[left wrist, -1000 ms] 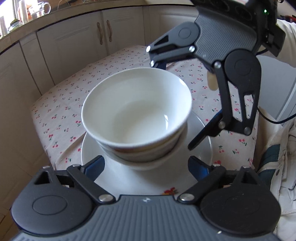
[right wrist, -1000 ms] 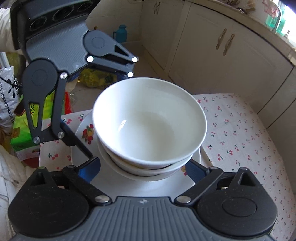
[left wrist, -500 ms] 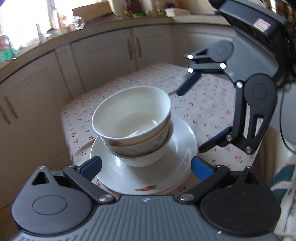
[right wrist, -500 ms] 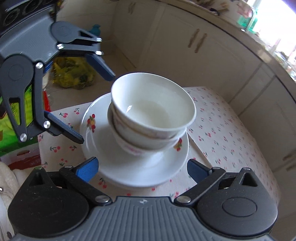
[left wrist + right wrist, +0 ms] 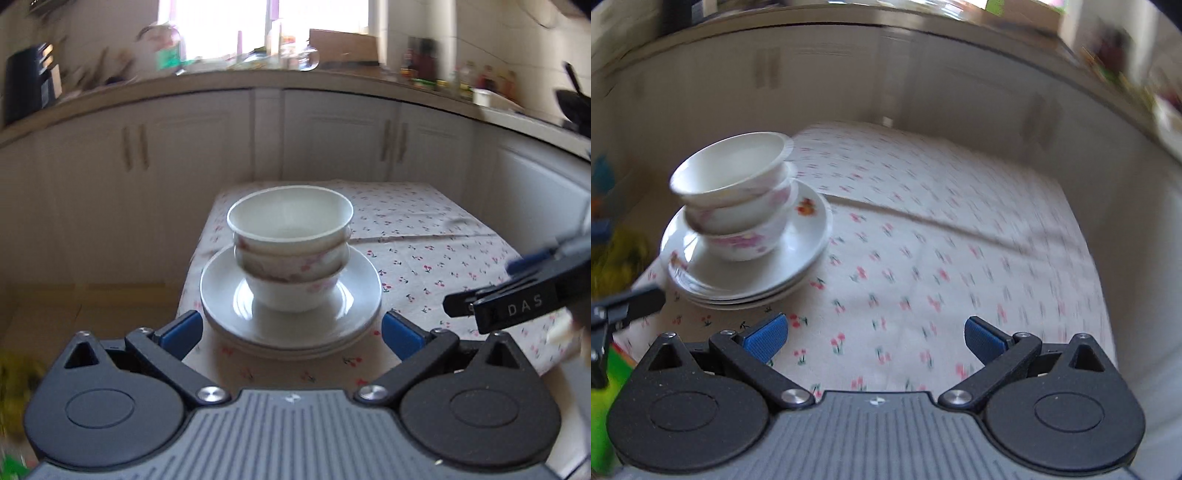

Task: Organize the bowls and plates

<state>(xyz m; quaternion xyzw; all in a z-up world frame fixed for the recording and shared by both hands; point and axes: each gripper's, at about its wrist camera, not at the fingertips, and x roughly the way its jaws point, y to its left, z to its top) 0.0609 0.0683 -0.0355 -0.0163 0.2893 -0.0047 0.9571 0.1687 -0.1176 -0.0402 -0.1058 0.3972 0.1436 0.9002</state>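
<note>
A: Kitchen cabinets [image 5: 325, 140] run behind a small table under a cherry-print cloth [image 5: 424, 251]; the counter above is cluttered, but no label there is sharp enough to read.

B: Change since a second ago?

A: Both grippers have backed away. Earlier they stood close around the stack, one on each side; now the left gripper [image 5: 291, 330] sits low at the near table edge and the right gripper [image 5: 875, 338] hangs over bare cloth, well apart from the crockery. The right view is motion-blurred.

B: Jaw state?

A: Both spread wide, blue pads [image 5: 766, 334] empty, nothing held.

B: Stack position?

A: Stacked plates [image 5: 221, 291] rest near the table's left edge. Nested bowls [image 5: 291, 251] stand upright at their centre, the top one plain white, the lower ones with pink flowers.

B: Reading?

A: Judgement: stacking looks finished, and the retreat suits a completed task.

B: Any writing?

A: "DAS" in pale letters on the right gripper's finger, at the left view's right edge. Nothing else legible.
</note>
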